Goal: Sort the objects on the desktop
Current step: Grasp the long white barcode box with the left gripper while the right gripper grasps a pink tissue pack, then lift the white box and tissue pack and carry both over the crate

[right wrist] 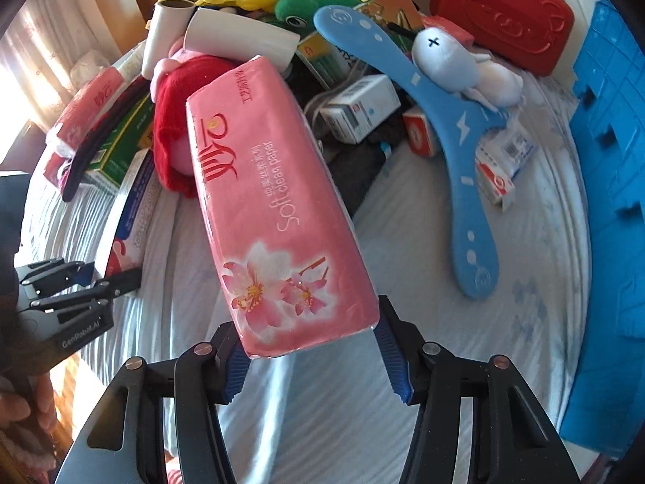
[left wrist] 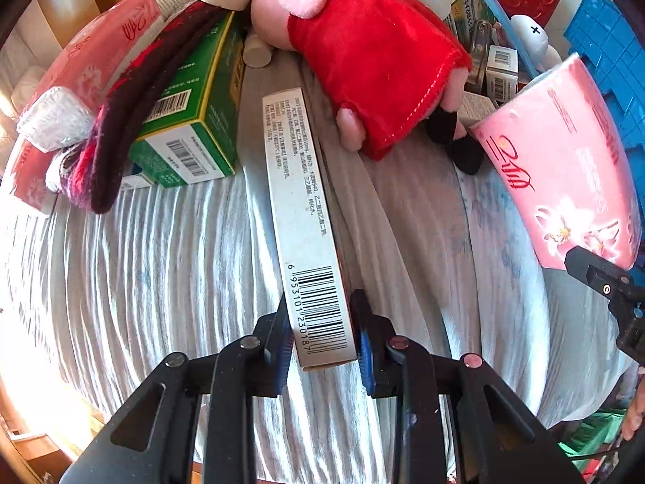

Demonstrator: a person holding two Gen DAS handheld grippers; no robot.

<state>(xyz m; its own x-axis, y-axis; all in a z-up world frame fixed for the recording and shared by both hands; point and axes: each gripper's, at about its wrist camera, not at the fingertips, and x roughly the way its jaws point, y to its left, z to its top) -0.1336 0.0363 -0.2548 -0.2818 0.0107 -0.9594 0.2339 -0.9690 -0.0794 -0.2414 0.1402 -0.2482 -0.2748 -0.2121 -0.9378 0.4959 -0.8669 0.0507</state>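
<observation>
My left gripper (left wrist: 322,334) is shut on the near end of a long white barcoded box (left wrist: 302,218), which stretches away over the striped cloth. The same box shows in the right wrist view (right wrist: 133,201), with the left gripper (right wrist: 117,278) at its end. My right gripper (right wrist: 310,347) is shut on a pink tissue pack (right wrist: 274,209) and holds it above the cloth. The pack also shows at the right of the left wrist view (left wrist: 564,169), with the right gripper (left wrist: 580,266) under it.
A pink pig plush in red (left wrist: 363,60), a green box (left wrist: 189,121), a dark knit item (left wrist: 121,129) and another pink tissue pack (left wrist: 92,60) are piled at the back. A blue crate (right wrist: 612,201), a red case (right wrist: 504,8), a blue boomerang (right wrist: 443,121) and small boxes lie right.
</observation>
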